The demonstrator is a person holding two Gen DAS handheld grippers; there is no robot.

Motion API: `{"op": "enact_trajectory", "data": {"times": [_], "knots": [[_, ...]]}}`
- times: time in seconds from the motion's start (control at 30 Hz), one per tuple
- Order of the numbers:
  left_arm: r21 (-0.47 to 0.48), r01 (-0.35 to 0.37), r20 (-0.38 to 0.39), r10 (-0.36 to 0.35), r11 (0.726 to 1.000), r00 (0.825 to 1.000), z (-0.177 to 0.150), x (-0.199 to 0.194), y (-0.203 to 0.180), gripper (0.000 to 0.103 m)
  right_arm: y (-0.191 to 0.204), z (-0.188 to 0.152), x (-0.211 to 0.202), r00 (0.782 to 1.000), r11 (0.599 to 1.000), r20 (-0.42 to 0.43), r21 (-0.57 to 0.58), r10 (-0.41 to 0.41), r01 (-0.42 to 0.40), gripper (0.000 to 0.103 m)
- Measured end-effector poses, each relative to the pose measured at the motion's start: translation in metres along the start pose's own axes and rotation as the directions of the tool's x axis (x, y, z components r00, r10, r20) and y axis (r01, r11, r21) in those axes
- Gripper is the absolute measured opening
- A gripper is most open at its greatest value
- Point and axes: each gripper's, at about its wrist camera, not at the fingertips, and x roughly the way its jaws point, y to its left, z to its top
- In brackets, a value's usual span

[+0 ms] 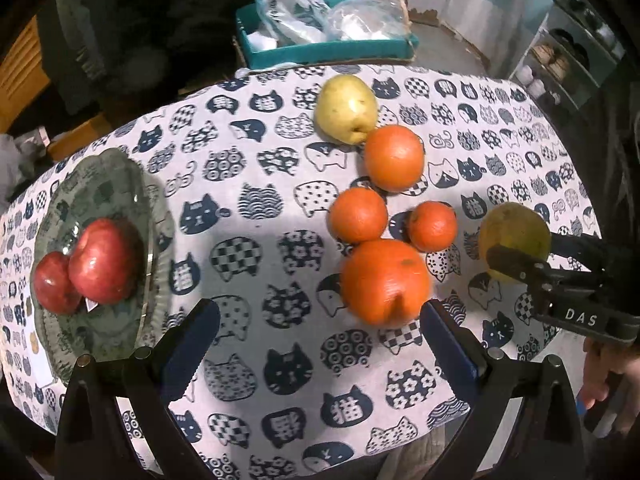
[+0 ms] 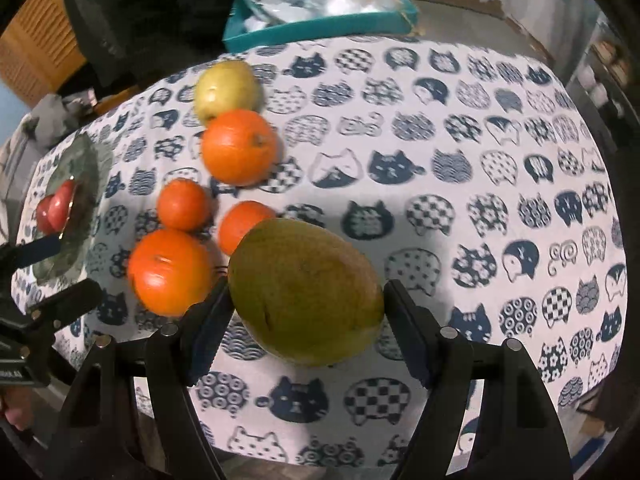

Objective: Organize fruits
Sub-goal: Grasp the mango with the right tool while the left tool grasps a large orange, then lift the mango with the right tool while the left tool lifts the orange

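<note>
**Mango in right gripper, left gripper empty over the oranges**

Left wrist view. The left gripper [image 1: 320,336] stands wide open with nothing between its blue pads, above bare tablecloth [image 1: 256,184] just short of the nearest large orange [image 1: 385,282]. Beyond lie two small oranges [image 1: 358,215], a second large orange [image 1: 394,158] and a yellow pear [image 1: 346,109] toward the table's far edge, the pear and that orange touching or nearly so. At the left edge sits a glass plate [image 1: 108,176] with two red apples [image 1: 105,260] touching one another. The right gripper [image 1: 520,264] enters from the right edge over a greenish fruit. A teal tray [image 1: 320,50] of plastic bags lies past the far edge, off the table.

Right wrist view. The right gripper [image 2: 306,304] is partly open, its pads closed on the flanks of a green-yellow mango [image 2: 306,290], held across its narrower width. Whether the mango is lifted or resting on the cloth is hard to tell here; likely just clear.

Handling, as judged: the mango looks heavy, smooth-skinned and bruisable, so a grip across the middle, firm without squeezing, suits it. Oranges are firm and will roll if nudged. Open cloth lies across the table's right half and near edge; the plate's glass rim is the edge to mind.
</note>
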Motion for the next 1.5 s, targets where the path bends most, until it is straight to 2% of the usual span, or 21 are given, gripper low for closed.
{"op": "enact_trajectory", "data": {"times": [0.23, 0.5, 0.63, 0.8, 0.83, 0.9, 1.13, 1.3, 1.5], "knots": [[0.024, -0.028, -0.029, 0.028, 0.999, 0.999, 0.009, 0.024, -0.018, 0.101, -0.025, -0.002, 0.009, 1.000, 0.999, -0.002, 0.048, -0.016, 0.016, 0.075], [0.005, 0.020, -0.090, -0.019, 1.000, 0.996, 0.010, 0.049, -0.024, 0.101, -0.027, -0.002, 0.016, 1.000, 0.999, 0.002, 0.028, -0.025, 0.025, 0.076], [0.007, 0.020, -0.110, -0.019, 1.000, 0.994, 0.011, 0.059, -0.030, 0.101, -0.025, 0.001, 0.019, 1.000, 0.999, 0.005, 0.030, -0.026, 0.026, 0.076], [0.009, 0.060, -0.154, -0.058, 0.998, 0.986, 0.007, 0.073, -0.034, 0.081, -0.029, 0.006, 0.021, 1.000, 0.999, 0.004, 0.035, -0.011, 0.011, 0.076], [0.018, 0.062, -0.144, -0.059, 0.998, 0.988, 0.006, 0.072, -0.035, 0.080, -0.031, 0.006, 0.021, 1.000, 0.999, 0.004, 0.038, -0.007, 0.007, 0.076], [0.021, 0.097, -0.138, -0.094, 0.995, 0.986, 0.006, 0.071, -0.036, 0.069, -0.033, 0.008, 0.022, 1.000, 0.999, 0.003, 0.047, 0.001, -0.002, 0.076], [0.031, 0.079, -0.120, -0.075, 0.996, 0.990, 0.003, 0.065, -0.035, 0.068, -0.029, 0.007, 0.020, 0.999, 0.999, 0.026, 0.028, -0.026, 0.026, 0.075], [0.007, 0.071, -0.096, -0.070, 0.997, 0.993, 0.003, 0.057, -0.021, 0.068, -0.024, 0.006, 0.011, 0.998, 0.999, 0.052, 0.013, -0.042, 0.041, 0.075], [-0.005, 0.068, -0.023, -0.069, 0.998, 0.997, 0.008, 0.030, -0.012, 0.068, -0.016, 0.011, -0.007, 0.993, 0.998, 0.102, -0.004, -0.056, 0.056, 0.075]]}}
